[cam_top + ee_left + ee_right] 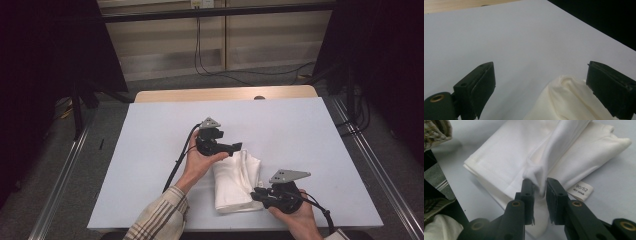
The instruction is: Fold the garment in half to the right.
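A folded white cloth (pixel 237 182) lies on the white table top (pixel 150 145), near its front edge. My right gripper (pixel 256 195) is at the cloth's right front corner, shut on a pinched-up ridge of the fabric (pixel 541 173) between its jaws (pixel 539 182). A small size label (pixel 580 190) sticks out of the cloth beside the right jaw. My left gripper (pixel 235 146) hovers at the cloth's far edge. Its jaws (pixel 540 67) stand wide open, and the cloth's bunched edge (pixel 564 100) lies low between them, untouched.
The table's wooden far edge (pixel 225 93) shows beyond the white sheet. Metal rails (pixel 65 170) run along both sides, and cables (pixel 220 70) lie on the floor behind. A plaid sleeve (pixel 157 220) comes in at the front left.
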Action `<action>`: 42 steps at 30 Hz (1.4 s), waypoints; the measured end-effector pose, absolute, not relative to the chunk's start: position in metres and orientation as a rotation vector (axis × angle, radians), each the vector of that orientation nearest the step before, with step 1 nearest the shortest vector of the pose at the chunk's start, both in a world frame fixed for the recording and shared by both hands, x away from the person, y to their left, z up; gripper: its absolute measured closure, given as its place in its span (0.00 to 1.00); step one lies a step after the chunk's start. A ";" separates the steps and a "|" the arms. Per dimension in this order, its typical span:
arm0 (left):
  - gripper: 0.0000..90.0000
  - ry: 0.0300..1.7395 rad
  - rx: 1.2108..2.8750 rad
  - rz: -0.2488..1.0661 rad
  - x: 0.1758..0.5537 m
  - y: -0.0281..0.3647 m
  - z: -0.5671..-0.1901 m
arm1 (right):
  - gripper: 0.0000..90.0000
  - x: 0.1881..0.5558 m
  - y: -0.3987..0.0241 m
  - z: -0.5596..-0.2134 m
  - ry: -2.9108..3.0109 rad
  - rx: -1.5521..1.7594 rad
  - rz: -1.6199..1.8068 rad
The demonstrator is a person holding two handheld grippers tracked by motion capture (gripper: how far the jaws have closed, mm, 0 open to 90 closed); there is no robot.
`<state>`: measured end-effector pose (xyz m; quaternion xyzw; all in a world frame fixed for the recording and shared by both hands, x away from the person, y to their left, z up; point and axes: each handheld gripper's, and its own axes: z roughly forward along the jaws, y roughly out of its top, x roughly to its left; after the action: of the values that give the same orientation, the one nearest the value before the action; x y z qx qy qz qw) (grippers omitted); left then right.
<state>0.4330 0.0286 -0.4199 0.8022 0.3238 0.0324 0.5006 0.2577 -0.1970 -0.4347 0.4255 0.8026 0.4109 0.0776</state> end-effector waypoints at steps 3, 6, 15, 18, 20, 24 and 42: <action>0.09 0.768 1.954 0.100 0.431 0.030 -0.418 | 0.81 0.258 -0.198 -0.435 2.398 1.284 1.229; 0.08 0.756 1.946 0.120 0.428 0.033 -0.417 | 0.77 0.257 -0.198 -0.435 2.384 1.287 1.231; 0.06 0.751 1.938 0.155 0.423 0.042 -0.422 | 0.68 0.255 -0.202 -0.434 2.362 1.295 1.236; 0.05 0.752 1.938 0.164 0.424 0.044 -0.422 | 0.66 0.255 -0.204 -0.432 2.345 1.309 1.234; 0.04 0.752 1.930 0.174 0.423 0.046 -0.421 | 0.66 0.255 -0.206 -0.432 2.331 1.314 1.240; 0.04 0.741 1.929 0.191 0.421 0.050 -0.420 | 0.64 0.254 -0.209 -0.431 2.324 1.319 1.240; 0.05 0.730 1.880 0.244 0.415 0.061 -0.417 | 0.48 0.246 -0.220 -0.426 2.290 1.307 1.268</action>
<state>0.4154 0.0615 -0.4174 0.7865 0.3053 0.1023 0.5271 0.2461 -0.2205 -0.4264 0.4443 0.7781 0.4308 0.1077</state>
